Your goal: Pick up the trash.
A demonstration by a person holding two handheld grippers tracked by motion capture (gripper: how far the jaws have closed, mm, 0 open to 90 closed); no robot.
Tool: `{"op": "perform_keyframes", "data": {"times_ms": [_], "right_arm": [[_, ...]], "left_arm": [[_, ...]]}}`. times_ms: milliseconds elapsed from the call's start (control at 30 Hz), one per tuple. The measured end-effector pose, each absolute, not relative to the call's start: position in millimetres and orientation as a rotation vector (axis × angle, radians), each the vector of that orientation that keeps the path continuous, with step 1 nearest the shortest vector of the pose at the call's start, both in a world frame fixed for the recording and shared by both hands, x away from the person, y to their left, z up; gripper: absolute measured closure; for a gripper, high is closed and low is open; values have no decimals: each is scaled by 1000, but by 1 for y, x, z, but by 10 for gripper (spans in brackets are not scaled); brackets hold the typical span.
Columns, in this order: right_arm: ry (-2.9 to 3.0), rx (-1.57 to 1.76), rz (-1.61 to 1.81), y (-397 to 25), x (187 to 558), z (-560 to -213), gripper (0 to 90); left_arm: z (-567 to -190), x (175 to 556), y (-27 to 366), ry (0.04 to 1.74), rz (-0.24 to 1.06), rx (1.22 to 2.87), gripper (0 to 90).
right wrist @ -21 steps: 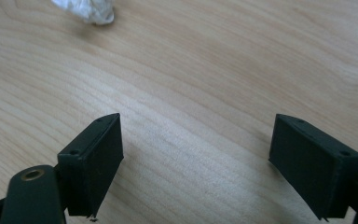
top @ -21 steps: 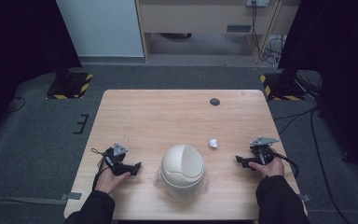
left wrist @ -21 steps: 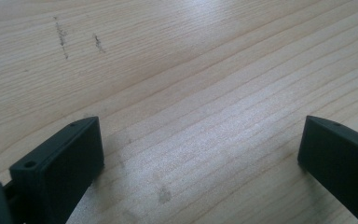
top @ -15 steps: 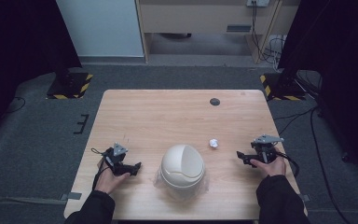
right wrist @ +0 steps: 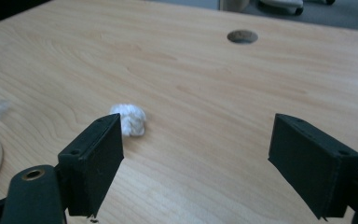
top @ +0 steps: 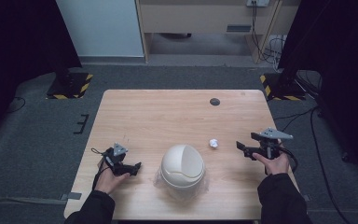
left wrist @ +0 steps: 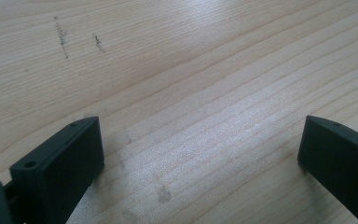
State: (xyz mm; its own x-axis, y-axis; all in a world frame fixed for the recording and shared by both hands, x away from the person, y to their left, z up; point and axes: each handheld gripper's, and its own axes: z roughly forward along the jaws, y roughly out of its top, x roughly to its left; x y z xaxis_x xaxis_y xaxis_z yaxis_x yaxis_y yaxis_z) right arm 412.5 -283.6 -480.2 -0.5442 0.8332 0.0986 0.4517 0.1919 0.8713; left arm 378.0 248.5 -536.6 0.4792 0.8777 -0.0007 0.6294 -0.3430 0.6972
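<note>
A small white crumpled paper ball (top: 213,143) lies on the wooden table (top: 168,116), right of centre. A cream dome-shaped bin (top: 182,165) stands near the front edge, between the two hands. My right gripper (top: 242,149) is open and points left at the ball from a short way off. In the right gripper view the ball (right wrist: 129,119) lies just beyond the left jaw of that gripper (right wrist: 198,154). My left gripper (top: 133,168) rests left of the bin. In its own view the left gripper (left wrist: 200,154) is open over bare wood.
A round cable hole (top: 215,101) sits in the table's far right part, also seen as the hole (right wrist: 242,36) past the ball. Clear plastic (top: 161,179) pokes out from under the bin. Dark carpet surrounds the table, and cabinets stand behind it.
The right gripper has risen a little and shifted slightly away from the front edge. The left gripper, the ball and the bin have stayed put.
</note>
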Motion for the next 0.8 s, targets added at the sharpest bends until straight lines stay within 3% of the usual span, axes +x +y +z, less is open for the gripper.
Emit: {"op": "perform_keyframes", "data": {"times_ms": [800], "right_arm": [[1926, 977, 1540, -269, 393, -397, 176]], "left_arm": [[-537, 378, 248, 1243, 504, 2090, 0]]}}
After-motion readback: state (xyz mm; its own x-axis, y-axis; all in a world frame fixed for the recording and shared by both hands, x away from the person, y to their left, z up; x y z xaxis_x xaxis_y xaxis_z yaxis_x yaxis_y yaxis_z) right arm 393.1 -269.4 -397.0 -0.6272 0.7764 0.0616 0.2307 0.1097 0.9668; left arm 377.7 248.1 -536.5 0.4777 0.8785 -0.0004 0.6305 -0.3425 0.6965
